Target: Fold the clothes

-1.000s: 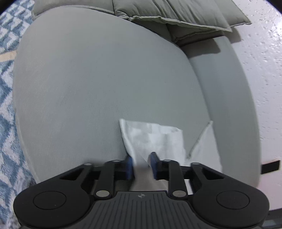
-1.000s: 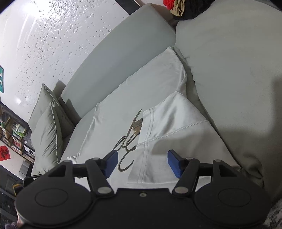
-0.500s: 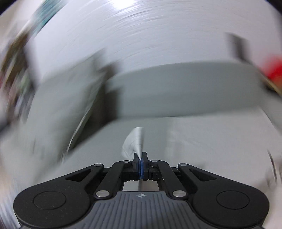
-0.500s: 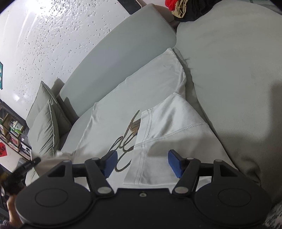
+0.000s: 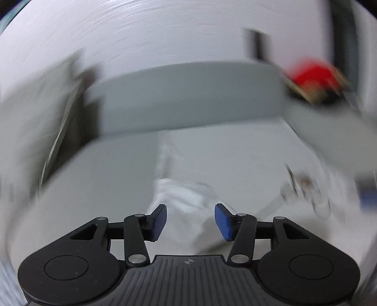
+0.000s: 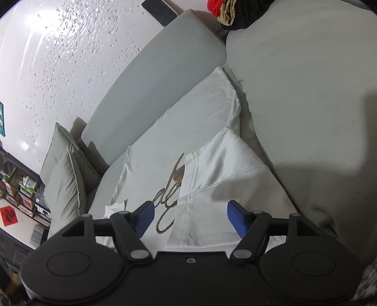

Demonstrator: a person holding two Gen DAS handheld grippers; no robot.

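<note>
A white T-shirt [image 6: 188, 141] with dark script lettering lies spread on a grey sofa seat, one sleeve side folded over onto its front [image 6: 223, 169]. My right gripper [image 6: 190, 219] is open and empty, hovering just above the folded part. In the blurred left wrist view, my left gripper [image 5: 190, 220] is open above a bunched white sleeve [image 5: 186, 195] of the same shirt [image 5: 235, 160].
The grey sofa backrest [image 6: 153, 89] runs behind the shirt. Two grey pillows [image 6: 66, 179] lean at the left end. A large grey cushion [image 6: 306, 106] lies to the right. A pile of red, tan and black clothes [image 6: 231, 11] sits at the far end.
My left gripper was shut on the white sleeve, swung across over the shirt, and has now opened and let it go. My right gripper stayed open, nearly still.
</note>
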